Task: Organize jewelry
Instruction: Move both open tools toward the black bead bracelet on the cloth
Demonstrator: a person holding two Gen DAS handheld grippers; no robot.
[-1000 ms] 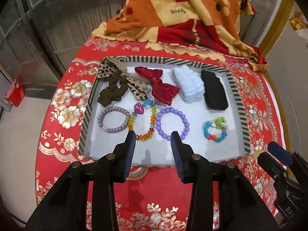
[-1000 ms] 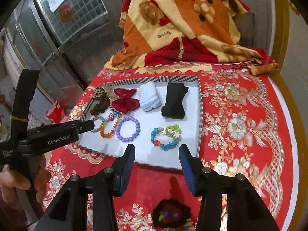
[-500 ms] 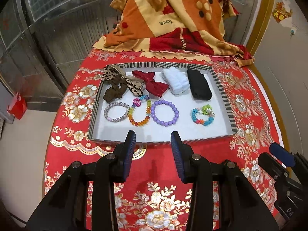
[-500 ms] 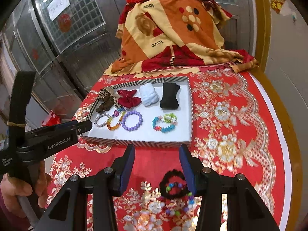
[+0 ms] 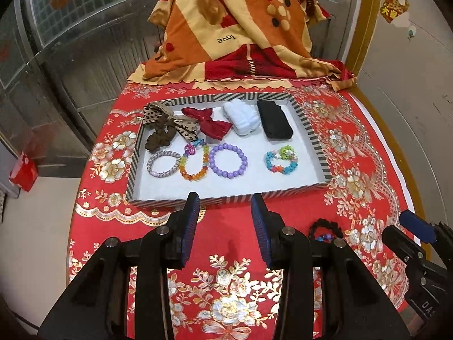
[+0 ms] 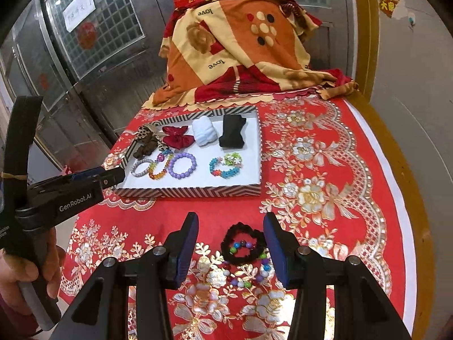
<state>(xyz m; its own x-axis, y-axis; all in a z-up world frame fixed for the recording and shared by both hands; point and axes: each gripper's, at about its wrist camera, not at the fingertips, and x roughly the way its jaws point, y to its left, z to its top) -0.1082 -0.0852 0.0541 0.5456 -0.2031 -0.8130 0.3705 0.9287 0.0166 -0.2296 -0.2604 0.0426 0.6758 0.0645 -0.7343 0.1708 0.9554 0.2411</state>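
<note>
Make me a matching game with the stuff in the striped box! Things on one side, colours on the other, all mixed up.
Things:
1. bow
2. bead bracelet
3. fluffy scrunchie
4. folded cloth

Colours:
A. black
B. purple
C. dark red
D. white

Pairs: 1-C, 2-B, 3-D, 4-A

Left hand-held gripper [image 5: 225, 221] parted, empty; right hand-held gripper [image 6: 230, 240] likewise, seemingly

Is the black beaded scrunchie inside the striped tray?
No, the black beaded scrunchie lies on the red tablecloth, outside the striped tray.
</note>
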